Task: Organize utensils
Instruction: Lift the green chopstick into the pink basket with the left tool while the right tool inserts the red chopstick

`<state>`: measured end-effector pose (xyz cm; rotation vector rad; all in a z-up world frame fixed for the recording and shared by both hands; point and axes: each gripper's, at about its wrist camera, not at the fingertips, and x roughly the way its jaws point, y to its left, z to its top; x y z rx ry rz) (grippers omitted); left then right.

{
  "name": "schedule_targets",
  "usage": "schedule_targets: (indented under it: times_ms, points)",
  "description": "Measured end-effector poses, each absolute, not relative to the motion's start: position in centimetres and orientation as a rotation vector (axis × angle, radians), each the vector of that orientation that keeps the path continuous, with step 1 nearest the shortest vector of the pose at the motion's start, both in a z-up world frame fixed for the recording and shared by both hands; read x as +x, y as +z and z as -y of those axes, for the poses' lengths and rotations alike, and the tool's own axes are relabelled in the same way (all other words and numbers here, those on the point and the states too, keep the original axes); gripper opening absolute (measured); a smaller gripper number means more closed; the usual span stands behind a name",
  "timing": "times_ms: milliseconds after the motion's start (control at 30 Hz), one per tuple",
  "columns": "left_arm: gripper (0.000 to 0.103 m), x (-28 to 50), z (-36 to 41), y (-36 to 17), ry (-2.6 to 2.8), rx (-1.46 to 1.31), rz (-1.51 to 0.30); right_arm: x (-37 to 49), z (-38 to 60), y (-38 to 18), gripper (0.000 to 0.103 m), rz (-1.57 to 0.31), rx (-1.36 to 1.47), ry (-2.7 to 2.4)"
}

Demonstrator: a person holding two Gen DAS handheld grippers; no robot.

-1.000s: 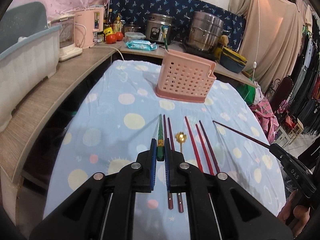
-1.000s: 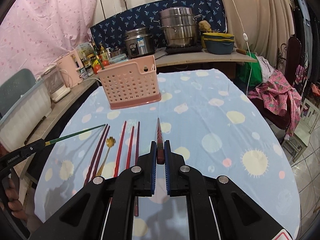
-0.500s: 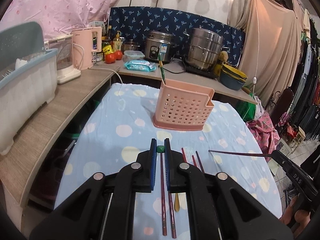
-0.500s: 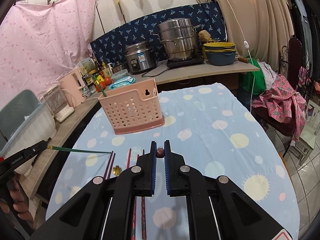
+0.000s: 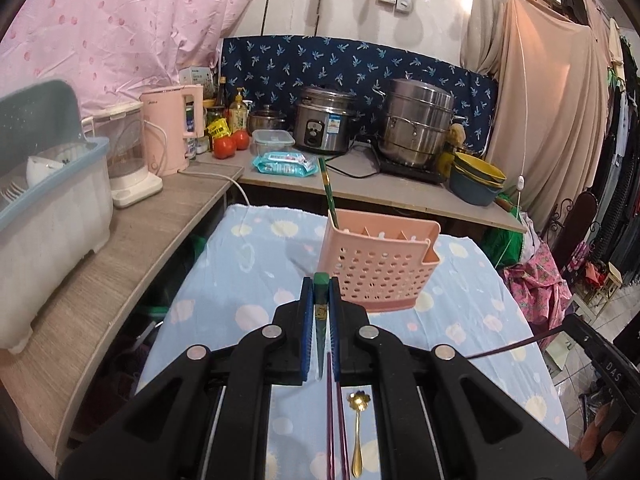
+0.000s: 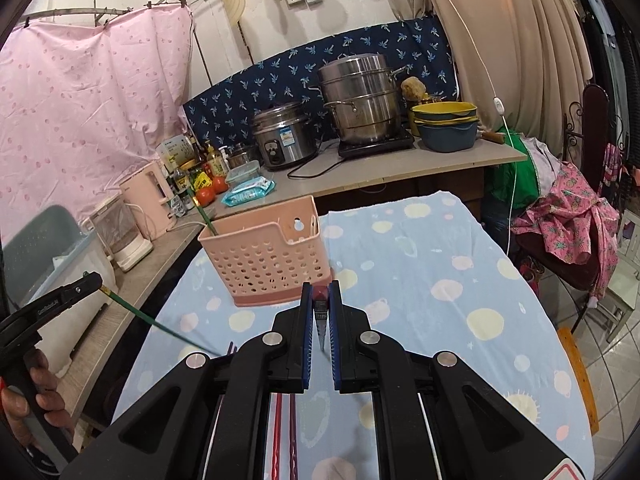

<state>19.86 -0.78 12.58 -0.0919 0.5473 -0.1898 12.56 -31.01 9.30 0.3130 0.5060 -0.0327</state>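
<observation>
Since a second ago I have lifted both tools off the counter and tipped them up, so each chopstick now hangs point-down with its thick end facing the pink basket [image 5: 378, 266]; earlier both lay flat, pointing at it.

My left tool [image 5: 321, 312] is clenched on the green chopstick [image 5: 320, 320], gripped near its thick end, and sits just short of the basket's near wall. My right tool [image 6: 321, 312] is clenched the same way on a dark red chopstick [image 6: 321, 318], off the basket's right front corner. Both sets of fingers are nearly closed, with only the stick's width between them.

One green chopstick [image 5: 329, 194] already stands in the basket's far left compartment, leaning left. The purple pair [image 5: 334, 420] and the gold spoon [image 5: 357, 428] lie on the counter [image 5: 256, 280] on the near side of the basket, under my left tool.

To do this step well, I think I should carry the green stick up over the basket's rim to that far left compartment beside its mate, keep it near vertical, let the tip enter before I release, and move one tool at a time so the two sticks do not cross over the basket.
</observation>
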Motion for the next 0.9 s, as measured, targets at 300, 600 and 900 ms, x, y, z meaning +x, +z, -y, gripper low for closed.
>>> schedule_targets:
  times_ms: [300,600,900]
  points:
    - [0.007,22.2,0.9,15.7,-0.181,-0.074,-0.489,15.4,32.1,12.3,0.007,-0.46,0.334,-0.006]
    - [0.007,24.0,2.7,20.6,-0.206,-0.058,-0.372,19.5,32.1,16.4,0.007,-0.389,0.337,0.026]
    - [0.007,27.2,4.2,25.1,-0.243,-0.084,-0.271,23.4,32.2,20.4,0.007,-0.292,0.359,0.033]
